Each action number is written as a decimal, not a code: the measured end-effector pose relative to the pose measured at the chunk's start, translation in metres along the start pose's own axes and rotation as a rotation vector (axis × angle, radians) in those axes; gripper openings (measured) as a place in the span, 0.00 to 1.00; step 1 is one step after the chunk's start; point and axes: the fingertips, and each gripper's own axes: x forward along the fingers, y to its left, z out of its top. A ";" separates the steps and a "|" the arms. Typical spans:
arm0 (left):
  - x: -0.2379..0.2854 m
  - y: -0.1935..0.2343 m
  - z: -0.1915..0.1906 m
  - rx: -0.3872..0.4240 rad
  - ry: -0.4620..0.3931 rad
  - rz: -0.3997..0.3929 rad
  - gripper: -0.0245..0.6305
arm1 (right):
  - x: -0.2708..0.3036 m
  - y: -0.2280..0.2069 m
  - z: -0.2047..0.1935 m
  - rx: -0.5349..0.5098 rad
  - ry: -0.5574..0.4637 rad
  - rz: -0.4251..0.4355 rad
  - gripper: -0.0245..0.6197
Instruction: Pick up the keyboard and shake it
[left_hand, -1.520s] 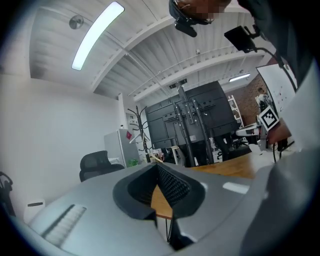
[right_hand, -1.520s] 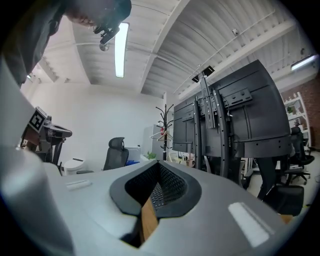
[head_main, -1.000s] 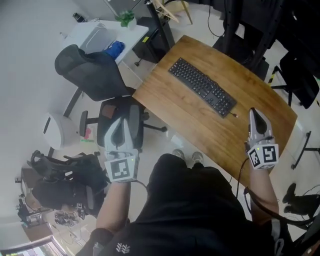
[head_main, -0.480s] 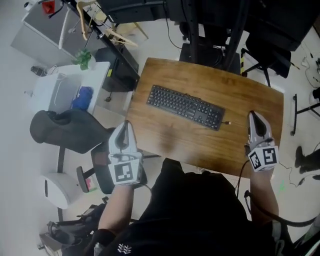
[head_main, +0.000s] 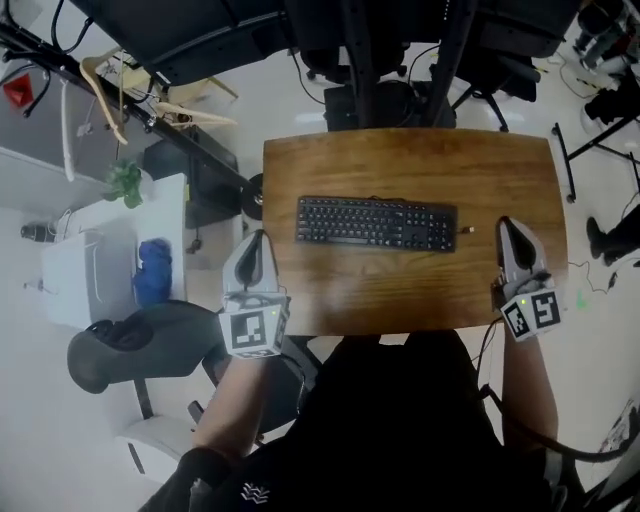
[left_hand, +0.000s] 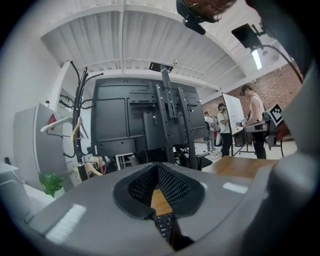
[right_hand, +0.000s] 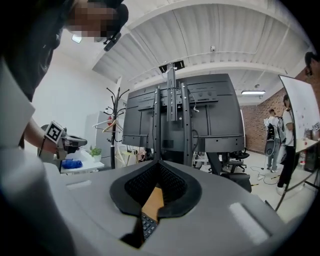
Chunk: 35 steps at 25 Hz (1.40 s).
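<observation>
Keyboard (head_main: 375, 222), black, flat and rectangular, lies flat near the middle of the brown wooden table (head_main: 400, 290), with its long side parallel to the edge nearest the person. A short cable end sticks out at its right end.

Both forearms reach forward from the person's dark-clad torso, one on each side, and each hand holds its tool pointing away from the body. The left gripper (head_main: 259, 238), grey with a square-marker cube at its rear, sits at the table's left edge, near the keyboard's left end but apart from it. The right gripper (head_main: 506, 226) is over the table's right front part, just past the keyboard's right end, also not touching it.

In the left gripper view the left gripper's (left_hand: 158, 171) jaws are pressed together with nothing between them; a strip of table and keyboard keys (left_hand: 163, 226) shows through the slit below. The right gripper view shows the same: the right gripper's (right_hand: 159, 170) jaws are closed and empty, with keys (right_hand: 146, 225) visible beneath.

Left of the table stand a white side table (head_main: 95, 225) and a black office chair (head_main: 140, 340).
</observation>
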 end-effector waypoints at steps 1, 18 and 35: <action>0.005 0.002 -0.005 -0.002 0.007 -0.015 0.04 | -0.001 0.006 -0.001 0.002 0.013 0.013 0.04; 0.056 -0.021 -0.086 -0.026 0.159 -0.123 0.04 | 0.035 -0.025 -0.144 0.163 0.353 -0.035 0.04; 0.077 -0.032 -0.220 -0.068 0.499 -0.231 0.32 | 0.049 -0.023 -0.253 0.321 0.634 0.015 0.27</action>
